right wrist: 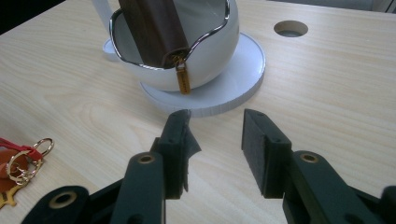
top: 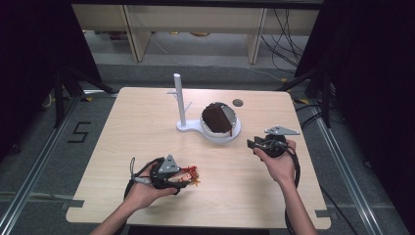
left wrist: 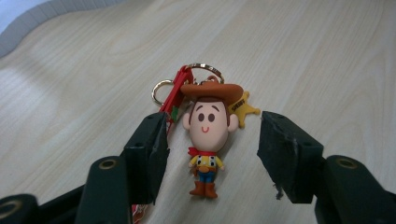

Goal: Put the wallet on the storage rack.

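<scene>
— White ceramic, that bowl (top: 221, 128) on the round stand (right wrist: 243, 79) with the post (top: 179, 98)?
— Yes. A brown leather wallet (right wrist: 154, 28) stands inside it, and its small gold tag (right wrist: 182, 78) hangs over the wavy metal rim.
— And the cowboy keychain (left wrist: 208, 135)?
— It lies flat on the wooden table (top: 147, 127) near the front left edge, between the jaws of the left gripper (left wrist: 212, 151). The jaws stand apart; neither pad presses the figure, though the left pad sits against the red strap (left wrist: 173, 95).
— What does the left gripper view add?
— The gold star badge (left wrist: 243, 110) and key rings (left wrist: 161, 88); from above they are just a red blur.
— The right gripper (right wrist: 215, 149)?
— Jaws parted, holding nothing, pointing at the stand's base.
</scene>
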Demonstrator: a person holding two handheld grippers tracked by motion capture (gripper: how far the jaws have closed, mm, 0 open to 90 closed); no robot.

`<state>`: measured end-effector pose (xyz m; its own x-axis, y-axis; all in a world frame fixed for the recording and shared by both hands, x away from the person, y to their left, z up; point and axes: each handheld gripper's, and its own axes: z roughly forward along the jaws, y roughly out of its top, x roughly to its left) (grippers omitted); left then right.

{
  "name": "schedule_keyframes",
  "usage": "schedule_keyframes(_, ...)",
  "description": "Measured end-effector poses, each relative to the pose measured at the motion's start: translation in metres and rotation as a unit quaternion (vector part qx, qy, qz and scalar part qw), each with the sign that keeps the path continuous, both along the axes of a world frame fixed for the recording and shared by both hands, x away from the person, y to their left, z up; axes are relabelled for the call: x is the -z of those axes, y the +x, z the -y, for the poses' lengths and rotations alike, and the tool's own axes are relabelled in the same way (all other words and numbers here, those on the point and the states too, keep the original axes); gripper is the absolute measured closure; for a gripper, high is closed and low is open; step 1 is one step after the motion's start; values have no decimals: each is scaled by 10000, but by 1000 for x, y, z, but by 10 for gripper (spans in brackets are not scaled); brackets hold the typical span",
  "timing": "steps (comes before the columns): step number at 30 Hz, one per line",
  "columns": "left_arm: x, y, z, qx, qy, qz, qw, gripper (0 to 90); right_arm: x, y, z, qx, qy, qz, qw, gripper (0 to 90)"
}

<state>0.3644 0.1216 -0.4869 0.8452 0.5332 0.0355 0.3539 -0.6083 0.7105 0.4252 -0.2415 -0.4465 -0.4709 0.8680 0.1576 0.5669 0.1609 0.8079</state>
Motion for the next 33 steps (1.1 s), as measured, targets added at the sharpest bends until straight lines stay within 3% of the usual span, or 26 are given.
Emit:
schedule_keyframes(3,-4,1,2,136,215,-56,9997,458,0,1,2,-145,-92,5,9999,623)
schedule_keyframes(6,-8,3,7,246,495,-181,9983,496,1,1,1,-99,-125,65,9999,623)
schedule_keyframes(9,-11,9,12,402,946,-407,9939,515,0,-1,-2,-43,-9,-76,10000,624)
schedule_keyframes(11,-11,11,16,345,1008,-548,9928,518,-1,1,-1,-144,-139,-20,9998,624)
schedule_keyframes(13,-11,14,21,328,1115,-651,9911,518,-1,-1,-3,-96,-81,-105,9999,624)
schedule_keyframes(15,-13,18,23,444,1319,-735,9875,519,-1,1,-2,-163,-170,6,9997,624)
schedule_keyframes(23,-15,30,34,592,1602,-823,9819,517,-1,-1,-2,-122,-39,-157,9998,624)
schedule_keyframes(25,-13,31,36,556,1624,-926,9808,521,0,-1,-3,-115,-8,-128,9999,625)
schedule_keyframes(27,-12,31,37,538,1624,-929,9809,538,0,-1,-2,-102,-20,-104,9999,624)
schedule_keyframes(33,-9,34,41,622,1743,-984,9778,538,0,0,-2,-118,-10,-91,9999,624)
